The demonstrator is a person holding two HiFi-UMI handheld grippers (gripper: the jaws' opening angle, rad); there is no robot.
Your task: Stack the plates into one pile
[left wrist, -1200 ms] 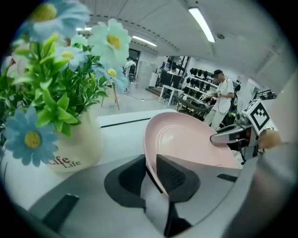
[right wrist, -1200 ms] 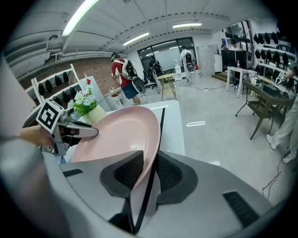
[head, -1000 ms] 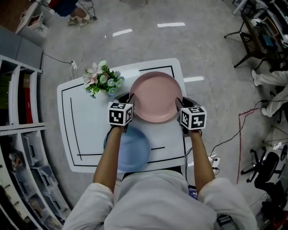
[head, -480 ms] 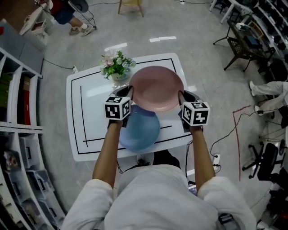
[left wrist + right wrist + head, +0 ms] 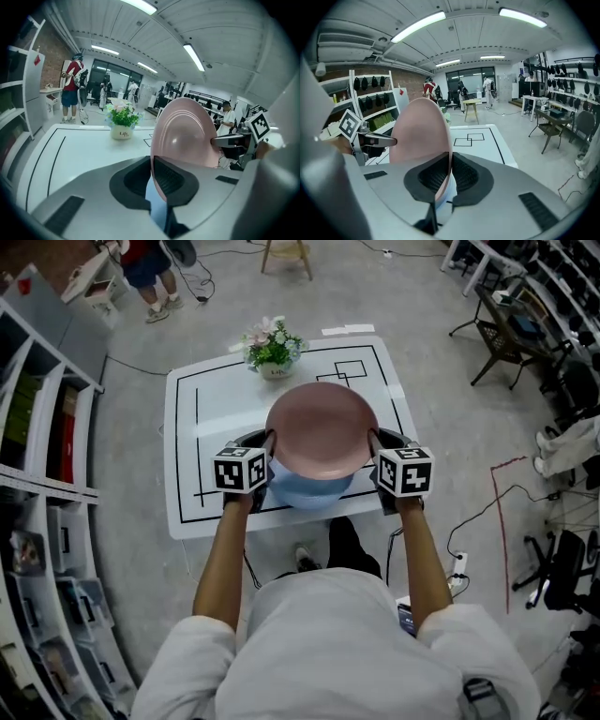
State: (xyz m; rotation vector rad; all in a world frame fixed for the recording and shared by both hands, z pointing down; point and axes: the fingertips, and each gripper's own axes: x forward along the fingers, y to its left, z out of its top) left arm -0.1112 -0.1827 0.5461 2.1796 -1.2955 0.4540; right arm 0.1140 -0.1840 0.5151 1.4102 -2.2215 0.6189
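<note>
I hold the pink plate (image 5: pixel 322 427) with both grippers, one on each side of it. The left gripper (image 5: pixel 269 443) is clenched on the plate's left rim. In the left gripper view the thin pink edge sits between the two dark pads, and they press on it. The right gripper (image 5: pixel 373 442) grasps the opposite rim in the same way, and in the right gripper view its pads are also tight on the pink edge. The plate is in the middle of the head view, and it lies roughly level between the two marker cubes.

Directly under it I see the blue plate (image 5: pixel 309 493). It lies on the white table (image 5: pixel 211 409), close to the table's lower edge in the frame. Only its lower part shows, because the pink plate covers the rest. I cannot tell if the two plates touch each other or if a gap is between them.

At the upper edge of the table stands a small flower pot (image 5: pixel 274 351), well apart from both plates. Black lines are drawn on the table top. A person (image 5: pixel 150 268) stands on the floor in the upper left of the frame.
</note>
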